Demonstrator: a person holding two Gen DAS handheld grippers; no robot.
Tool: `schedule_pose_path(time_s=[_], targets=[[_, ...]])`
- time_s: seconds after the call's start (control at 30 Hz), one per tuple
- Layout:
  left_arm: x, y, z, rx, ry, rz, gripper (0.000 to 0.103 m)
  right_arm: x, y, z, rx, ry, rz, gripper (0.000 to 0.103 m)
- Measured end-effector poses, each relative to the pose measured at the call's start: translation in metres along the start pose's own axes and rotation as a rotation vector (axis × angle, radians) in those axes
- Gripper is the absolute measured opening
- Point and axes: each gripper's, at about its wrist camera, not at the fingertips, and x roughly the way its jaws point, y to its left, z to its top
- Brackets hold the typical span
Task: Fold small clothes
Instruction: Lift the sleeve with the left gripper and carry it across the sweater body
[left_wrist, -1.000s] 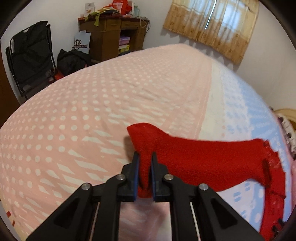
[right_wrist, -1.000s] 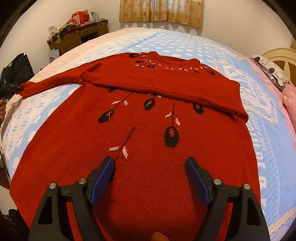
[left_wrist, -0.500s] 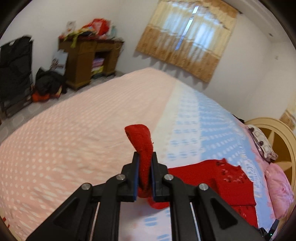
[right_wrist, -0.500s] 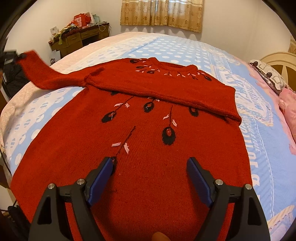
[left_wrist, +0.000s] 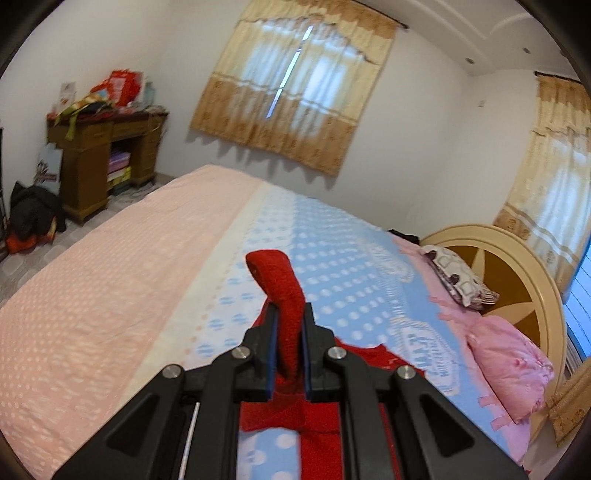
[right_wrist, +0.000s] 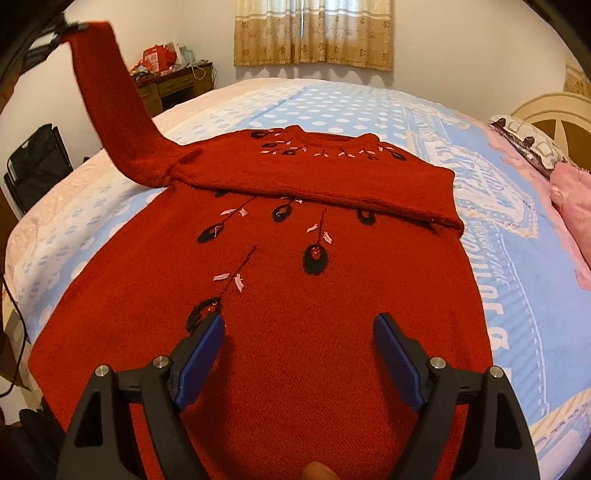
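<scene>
Red knit, left wrist view: the cuff end of the sweater sleeve (left_wrist: 282, 295) is clamped between the pads of the left gripper (left_wrist: 288, 328), its tip curling up past the fingertips.
Reason for the grip: the sleeve is held by its end, so that its whole length can be carried at once; probably it is meant to be laid across the body as a fold.
Below the jaws: more red cloth is seen hanging over the blue dotted blanket (left_wrist: 332, 266) of the bed.
Right wrist view, sweater (right_wrist: 295, 295): it is spread flat, front up, on the blanket, with the other sleeve already folded across the chest.
Raised sleeve: it is lifted clear of the bed at upper left, attached only at the shoulder.
Right gripper (right_wrist: 299, 354): the jaws stand wide apart, nothing is between them, and it is held over the lower body, likely in readiness to pin or smooth the cloth.
</scene>
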Motion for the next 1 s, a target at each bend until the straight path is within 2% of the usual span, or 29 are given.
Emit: schedule_pose_path(time_s=[0.23, 0.63, 0.8, 1.0], targets=[[0.014, -0.049, 0.006, 0.07, 0.003, -0.047, 0.011, -0.006, 0.001, -0.002, -0.009, -0.035, 0.003, 0.083], [0.064, -0.147, -0.015, 0.167, 0.084, -0.132, 0.011, -0.012, -0.01, -0.01, 0.033, -0.048, 0.046, 0.083], [0.095, -0.188, -0.033, 0.195, 0.13, -0.162, 0.011, -0.011, -0.014, -0.013, 0.056, -0.039, 0.066, 0.083], [0.14, -0.227, -0.068, 0.225, 0.224, -0.177, 0.011, -0.008, -0.016, -0.015, 0.079, -0.029, 0.079, 0.083]])
